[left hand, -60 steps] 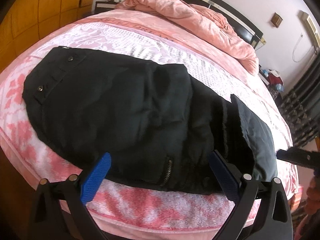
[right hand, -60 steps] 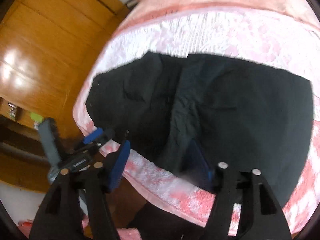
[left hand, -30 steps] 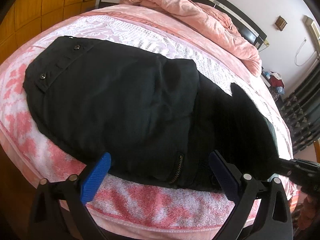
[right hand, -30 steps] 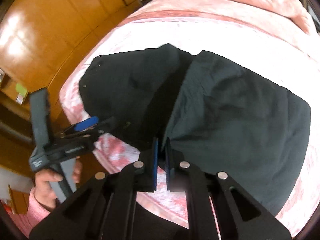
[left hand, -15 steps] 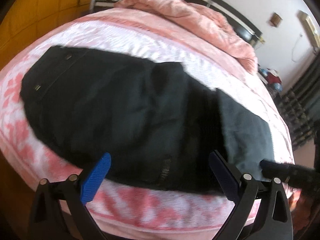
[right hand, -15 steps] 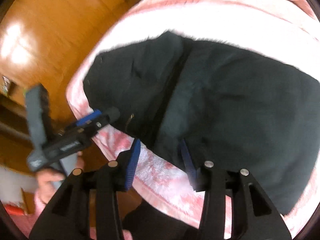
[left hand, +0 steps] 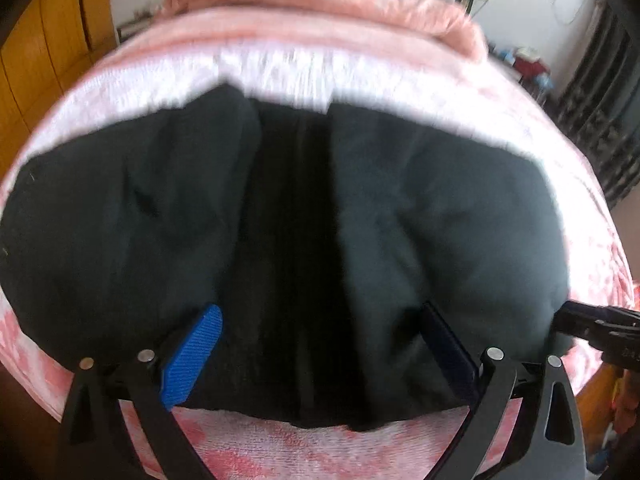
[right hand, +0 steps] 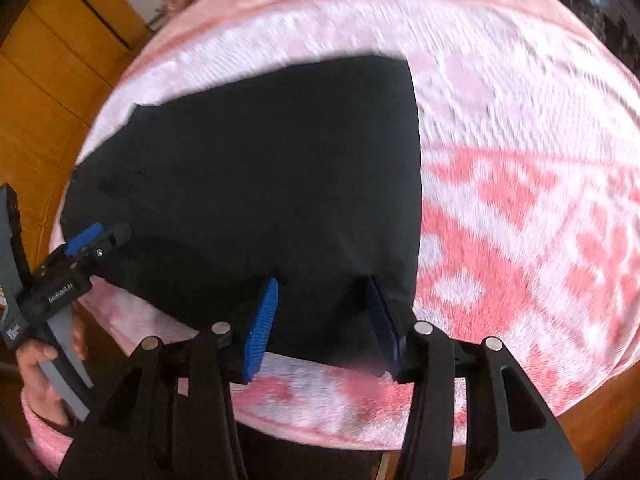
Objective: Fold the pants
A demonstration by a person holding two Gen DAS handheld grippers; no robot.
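One pair of black pants (left hand: 280, 220) lies folded on one bed (left hand: 340, 444); two grippers, left gripper (left hand: 320, 352) and right gripper (right hand: 322, 322), hover above its near edge, fingers spread, grasping nothing, the right's just opening.

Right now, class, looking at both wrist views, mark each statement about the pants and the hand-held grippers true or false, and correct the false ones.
1. The black pants lie on a pink and white bed cover. True.
2. The left hand-held gripper is shut on the pants. False: its jaws stand wide open above the cloth.
3. The right hand-held gripper has blue pads. True.
4. The pants hang off the floor-side edge of the bed. False: they lie wholly on top.
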